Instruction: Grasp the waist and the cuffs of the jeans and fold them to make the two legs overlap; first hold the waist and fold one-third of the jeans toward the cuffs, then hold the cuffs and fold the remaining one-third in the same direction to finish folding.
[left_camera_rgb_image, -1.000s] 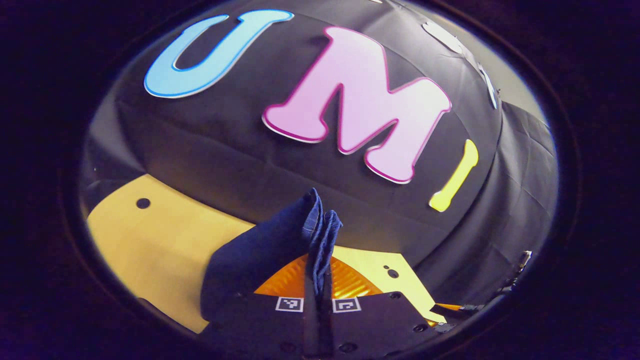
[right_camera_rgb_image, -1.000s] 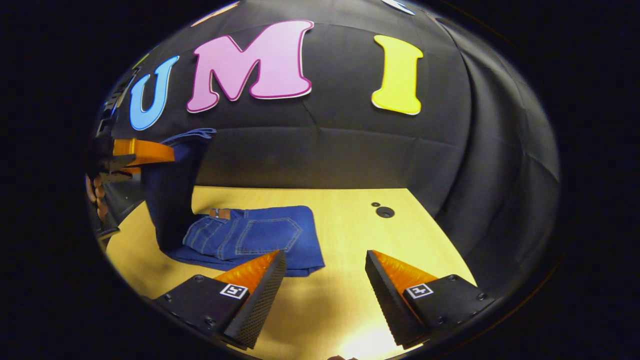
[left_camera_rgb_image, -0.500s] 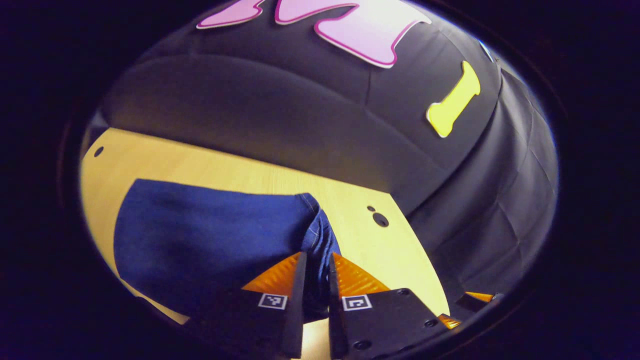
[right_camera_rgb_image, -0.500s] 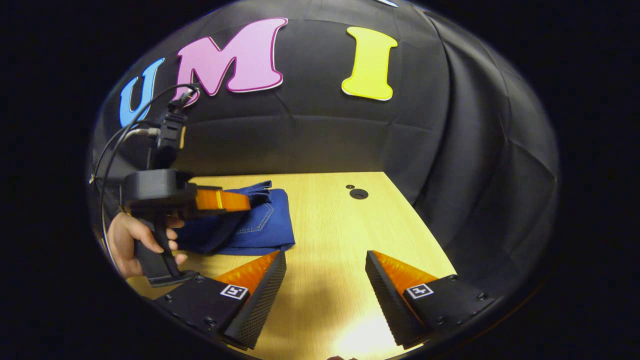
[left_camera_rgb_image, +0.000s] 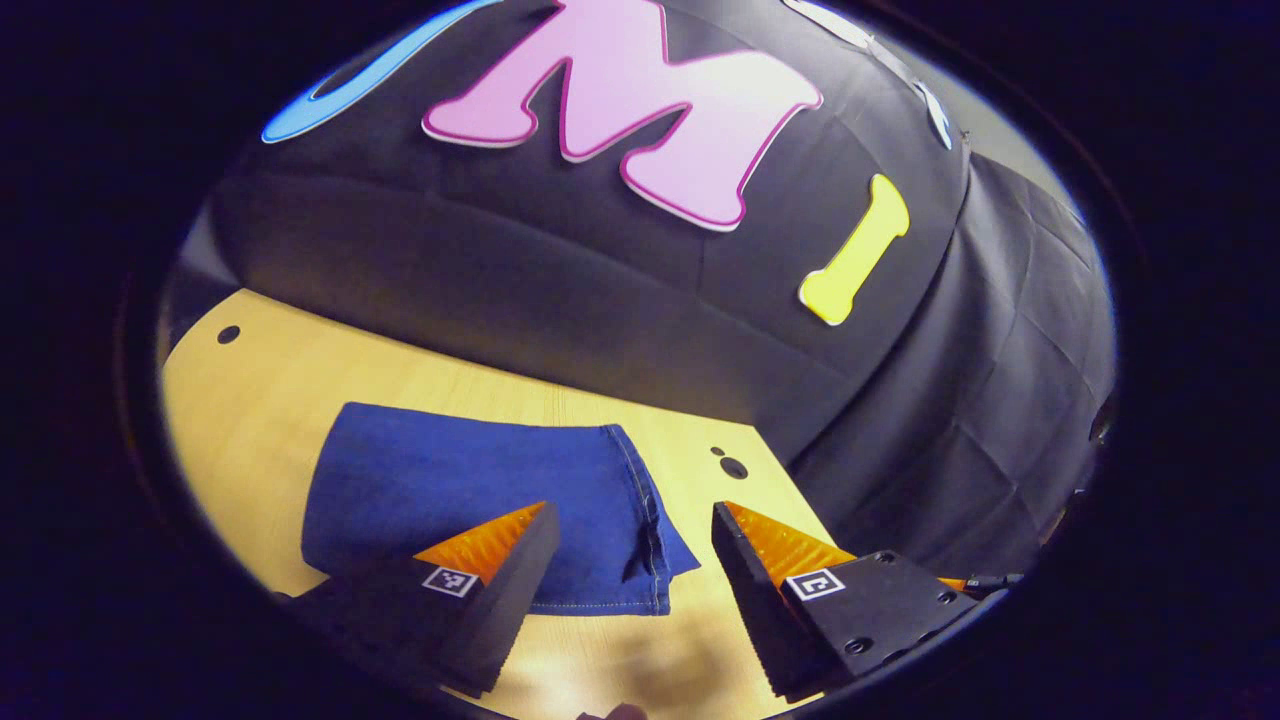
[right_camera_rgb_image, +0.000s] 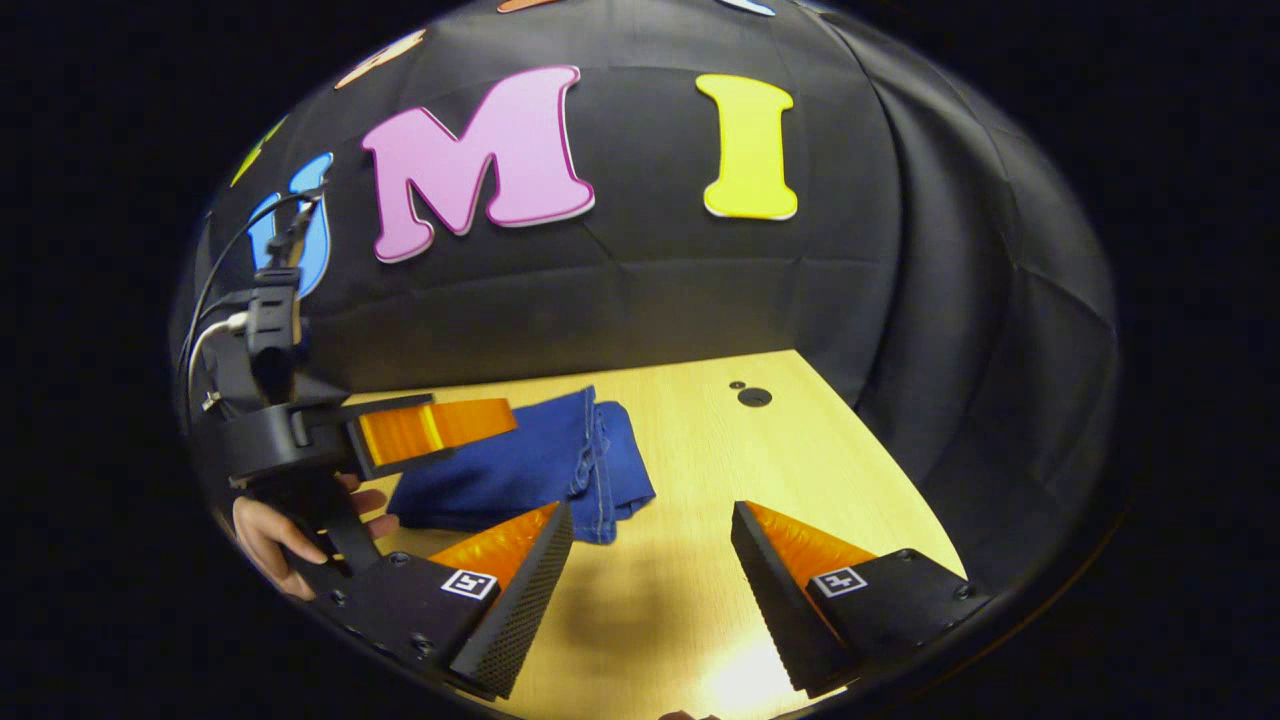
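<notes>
My left gripper (left_camera_rgb_image: 630, 525) stands with its jaws spread wide and nothing between them; the wedge-shaped fingers hover just above the near edge of the jeans (left_camera_rgb_image: 480, 490) without pressing on the cloth. My right gripper (right_camera_rgb_image: 650, 525) is likewise wide apart and holds nothing, with bare table (right_camera_rgb_image: 690, 600) under the gap between its fingers. The inner face of my right gripper's nearer finger has a fine dotted, grippy texture; the backs of the fingers are ribbed, and each carries a small square marker.

Past my fingers, the jeans lie as a compact folded bundle of dark blue denim, flat on the pale wood-grain table. In the left gripper view they read as a smooth rectangle with a stitched hem along the right-hand end. The right gripper view shows the stacked layers at that end, slightly rumpled, and my left gripper from the side, a hand (right_camera_rgb_image: 270, 530) wrapped round its handle, cables rising from its top.

Farther off, two small round holes (right_camera_rgb_image: 750, 395) sit in the table near the black cloth wall (right_camera_rgb_image: 640, 300).
</notes>
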